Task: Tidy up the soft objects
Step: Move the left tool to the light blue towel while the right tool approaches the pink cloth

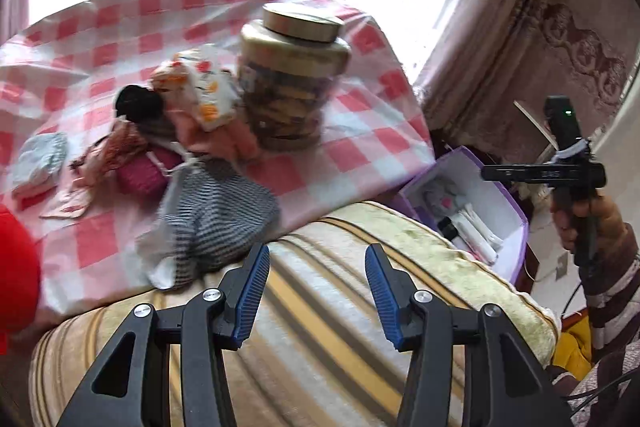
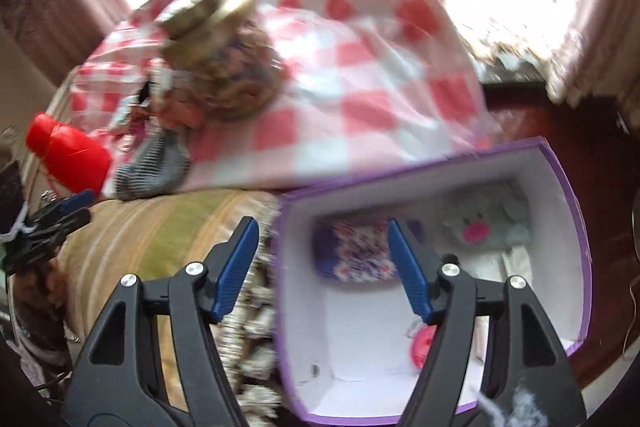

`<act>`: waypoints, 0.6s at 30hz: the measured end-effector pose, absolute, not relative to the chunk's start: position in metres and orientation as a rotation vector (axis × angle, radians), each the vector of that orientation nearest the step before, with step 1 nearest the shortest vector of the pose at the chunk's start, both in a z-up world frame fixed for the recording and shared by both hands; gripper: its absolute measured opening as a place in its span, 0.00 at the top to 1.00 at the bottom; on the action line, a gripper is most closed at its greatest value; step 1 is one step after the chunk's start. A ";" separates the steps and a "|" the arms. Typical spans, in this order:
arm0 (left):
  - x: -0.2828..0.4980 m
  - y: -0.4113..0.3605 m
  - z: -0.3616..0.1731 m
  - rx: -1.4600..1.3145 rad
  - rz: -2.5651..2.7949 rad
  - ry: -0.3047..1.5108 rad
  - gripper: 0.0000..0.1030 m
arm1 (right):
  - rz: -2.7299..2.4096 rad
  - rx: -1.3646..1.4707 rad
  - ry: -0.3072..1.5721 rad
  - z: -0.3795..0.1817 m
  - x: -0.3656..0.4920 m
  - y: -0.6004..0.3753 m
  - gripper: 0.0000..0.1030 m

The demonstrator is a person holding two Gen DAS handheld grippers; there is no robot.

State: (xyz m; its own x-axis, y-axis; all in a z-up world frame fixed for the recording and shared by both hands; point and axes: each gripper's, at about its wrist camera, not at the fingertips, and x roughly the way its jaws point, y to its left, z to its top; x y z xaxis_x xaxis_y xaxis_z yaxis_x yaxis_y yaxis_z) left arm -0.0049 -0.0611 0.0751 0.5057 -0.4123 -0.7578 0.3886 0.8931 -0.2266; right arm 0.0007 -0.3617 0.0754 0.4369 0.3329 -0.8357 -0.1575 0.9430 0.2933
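So: purple box (image 2: 560, 195) w/ white inside sits low beside the bed, lid off, open top facing up. In it: a folded floral cloth, purple-white (image 2: 356, 251), lying flat at the far end; a grey plush w/ pink spot (image 2: 480, 223) in the far right corner; a small pink round item (image 2: 422, 343) near the right wall, half hidden behind a finger; white stuff by the right wall, blurred, can't ID. Near half of the box floor is bare.

Big jar w/ gold lid (image 1: 292, 83) stands upright on the red-white checked cloth (image 1: 360, 155); contents dark and mixed, can't tell what.

Soft pile (image 1: 176, 131) lies left of the jar, touching it: black ball-ish piece, white-orange print cloth, pink and magenta bits, plus a striped b/w garment (image 1: 216, 223) stretched from the pile toward the checked cloth's near edge, long axis roughly toward the camera. A pale folded piece (image 1: 40, 159) sits apart to the left.

Left gripper (image 1: 316, 287): jaws apart, nothing between them, hovering over the striped cushion (image 1: 328, 307), pointing down toward the pile. Right gripper (image 2: 320, 267): jaws wide, released, empty, over the box's left wall; floral cloth below, not touched.

Edges: checked cloth drapes over the bed edge right above the box. Red plastic item (image 2: 68, 155) at the pile's left. Cushion between grippers and pile is free of items. Curtain (image 1: 540, 27) behind the box; hand (image 1: 576, 219) holds the right tool at the left view's right.
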 end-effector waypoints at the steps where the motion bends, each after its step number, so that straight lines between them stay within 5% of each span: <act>1: -0.007 -0.048 0.076 -0.036 -0.451 0.911 0.50 | 0.331 0.172 1.064 0.084 0.002 -0.351 0.29; 18: 0.009 0.045 0.059 -0.244 -0.329 0.919 0.50 | 0.593 -0.030 1.023 0.120 0.055 -0.180 0.27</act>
State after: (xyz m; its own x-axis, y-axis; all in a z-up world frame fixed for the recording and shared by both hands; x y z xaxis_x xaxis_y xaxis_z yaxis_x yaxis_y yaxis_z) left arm 0.0091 0.0453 0.0594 0.5624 -0.3793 -0.7347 0.1737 0.9229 -0.3436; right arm 0.0551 -0.1796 0.1195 0.3788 0.4504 -0.8085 -0.4776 0.8434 0.2460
